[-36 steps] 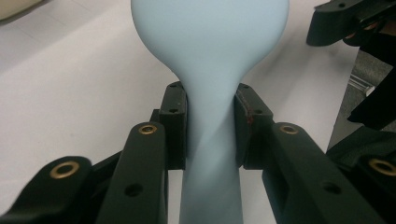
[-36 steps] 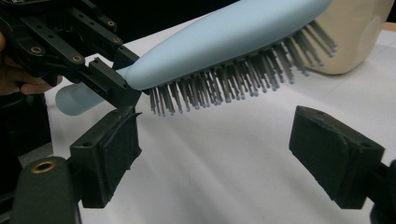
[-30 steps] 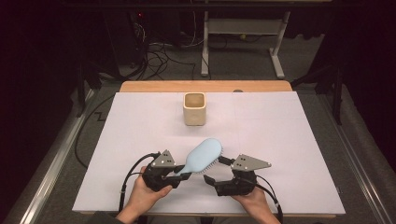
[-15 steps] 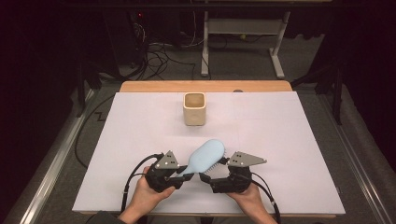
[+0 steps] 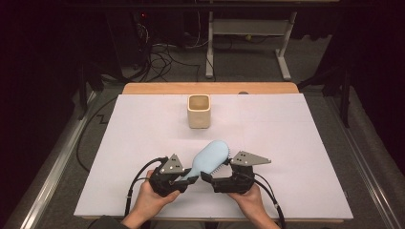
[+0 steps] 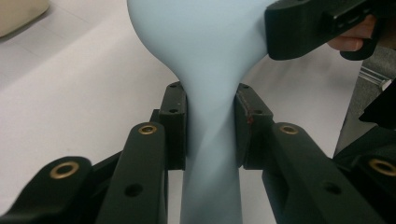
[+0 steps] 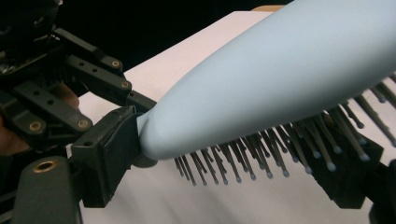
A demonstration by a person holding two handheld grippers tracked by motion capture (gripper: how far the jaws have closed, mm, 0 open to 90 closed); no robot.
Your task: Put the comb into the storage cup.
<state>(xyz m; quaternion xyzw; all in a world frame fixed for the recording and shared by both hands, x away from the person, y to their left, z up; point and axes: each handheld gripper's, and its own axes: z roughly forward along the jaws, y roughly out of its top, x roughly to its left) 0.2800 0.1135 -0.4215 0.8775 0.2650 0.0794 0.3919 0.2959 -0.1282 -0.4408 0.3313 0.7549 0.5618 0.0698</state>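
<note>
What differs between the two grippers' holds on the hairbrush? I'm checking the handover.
The left gripper clamps the light blue hairbrush by its narrow handle; the right gripper straddles the wide head, one jaw at the back, the other among the bristles. Both touch the brush above the white table.

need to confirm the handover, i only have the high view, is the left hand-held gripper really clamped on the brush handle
Observer: Yes. In the left gripper view both jaws of the left hand-held gripper press flat on the narrow neck of the light blue hairbrush.
Operator: and the right one, is it on the brush yet
Observer: In the right gripper view the right hand-held gripper has one jaw against the smooth side of the brush head and the other out past the bristle tips, so it straddles the head without being closed on it.
Operator: which way are the bristles facing
Observer: Down toward the white table cover, with their tips off it.
</note>
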